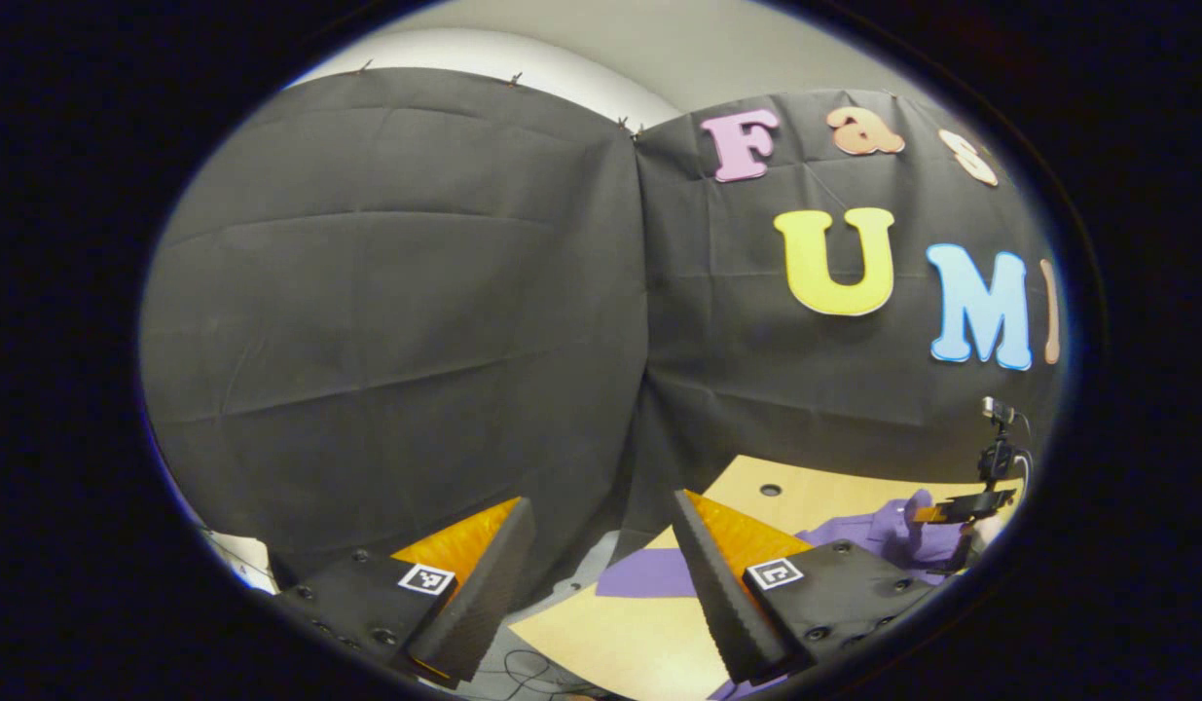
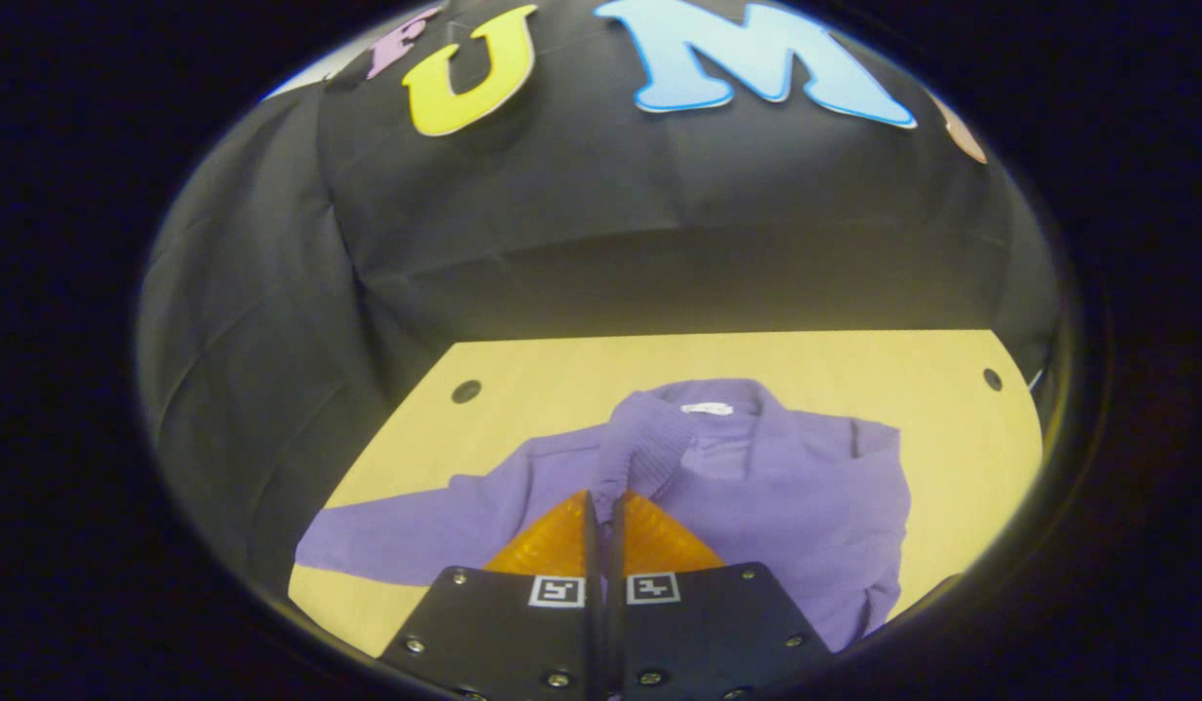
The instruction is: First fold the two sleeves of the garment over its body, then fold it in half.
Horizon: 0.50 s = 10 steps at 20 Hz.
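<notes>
Right gripper view | right gripper point(image 2: 605, 506) closed on sleeve cuff point(image 2: 639, 448) | left gripper point(image 1: 601, 565) wide open, empty | cuff to be laid flat across sweater point(image 2: 785, 497) body, grip kept

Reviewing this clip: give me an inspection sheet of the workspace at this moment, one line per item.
Surface: wooden table, bare parts with round holes.
Job's things: purple garment lying flat, collar far side; one sleeve stretched sideways, a ribbed cuff lifted over the body.
Clutter: nothing seen.
Grippers: right gripper shut on the cuff; left gripper open, off the table's edge.
Cables: thin cables on the floor.
Surroundings: black cloth wall.
</notes>
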Each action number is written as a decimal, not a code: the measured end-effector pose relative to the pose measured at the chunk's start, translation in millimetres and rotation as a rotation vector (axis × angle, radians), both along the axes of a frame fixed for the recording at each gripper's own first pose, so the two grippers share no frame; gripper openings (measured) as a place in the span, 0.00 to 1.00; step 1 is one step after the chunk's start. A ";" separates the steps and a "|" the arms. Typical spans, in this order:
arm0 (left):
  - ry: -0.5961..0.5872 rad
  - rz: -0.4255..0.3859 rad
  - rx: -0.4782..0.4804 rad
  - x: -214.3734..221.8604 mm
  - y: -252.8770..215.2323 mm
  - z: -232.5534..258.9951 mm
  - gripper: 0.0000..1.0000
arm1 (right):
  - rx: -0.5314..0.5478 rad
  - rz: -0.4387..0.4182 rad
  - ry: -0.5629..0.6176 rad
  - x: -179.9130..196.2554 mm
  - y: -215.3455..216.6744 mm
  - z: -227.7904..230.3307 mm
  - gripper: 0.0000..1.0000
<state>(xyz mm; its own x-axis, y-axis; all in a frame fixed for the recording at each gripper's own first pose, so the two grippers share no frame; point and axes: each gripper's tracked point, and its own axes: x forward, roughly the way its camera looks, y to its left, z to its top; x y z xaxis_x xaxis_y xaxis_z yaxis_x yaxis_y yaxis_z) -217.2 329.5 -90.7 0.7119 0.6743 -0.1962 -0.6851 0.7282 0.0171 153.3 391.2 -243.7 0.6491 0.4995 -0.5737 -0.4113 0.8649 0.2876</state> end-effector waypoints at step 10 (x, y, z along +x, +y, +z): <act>0.030 0.111 -0.003 -55.4 56.0 -23.2 0.94 | -0.123 0.111 0.066 -32.0 84.4 -63.0 0.01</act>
<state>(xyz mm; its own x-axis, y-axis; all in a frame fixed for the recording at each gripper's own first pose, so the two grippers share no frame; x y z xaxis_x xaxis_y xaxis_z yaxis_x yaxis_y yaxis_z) -272.6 385.5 -113.9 0.6268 0.7478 -0.2187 -0.7606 0.6482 0.0366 121.2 475.6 -306.7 0.5533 0.4891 -0.6743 -0.4898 0.8458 0.2115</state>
